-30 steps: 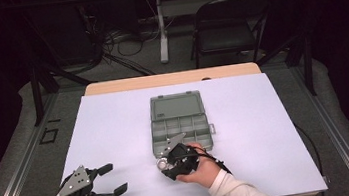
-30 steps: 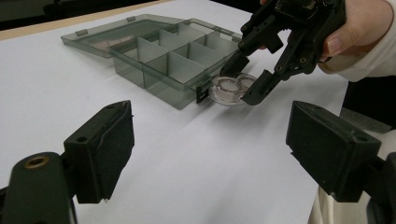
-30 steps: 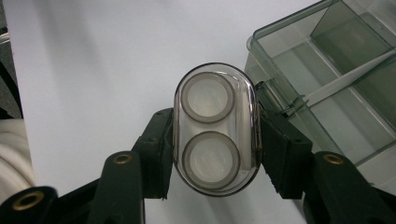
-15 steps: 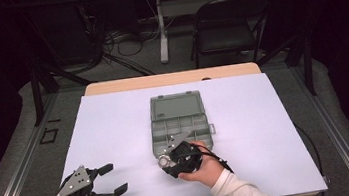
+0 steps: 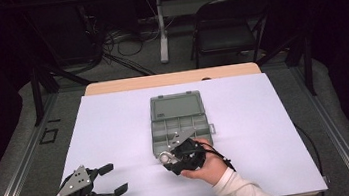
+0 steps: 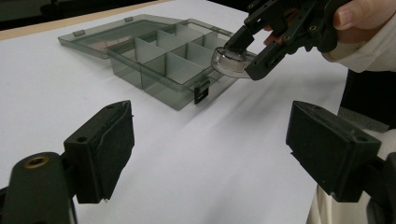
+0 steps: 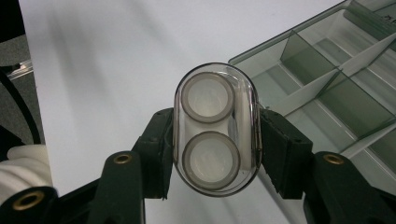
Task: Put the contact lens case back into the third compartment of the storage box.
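A clear oval case with two round wells (image 7: 215,129) is clamped between the jaws of my right gripper (image 7: 215,154), which is shut on it. In the high view that right gripper (image 5: 172,159) holds the clear case (image 5: 164,155) just off the front left corner of the grey compartment box (image 5: 166,128). The box lies open with its lid (image 5: 176,106) folded flat behind it, and its compartments look empty. My left gripper (image 5: 110,179) rests open at the table's front left with nothing between its pads. The left gripper view shows the clear case (image 6: 231,62) beside the box (image 6: 154,63).
White paper (image 5: 265,117) covers the table top, with a strip of wood (image 5: 170,79) showing at the far edge. A black chair (image 5: 226,26) and cables stand on the floor beyond the table. A latch (image 6: 201,93) sticks out from the box front.
My right gripper has shifted slightly towards the box's front left corner with the clear case in it. The left gripper has stayed put.
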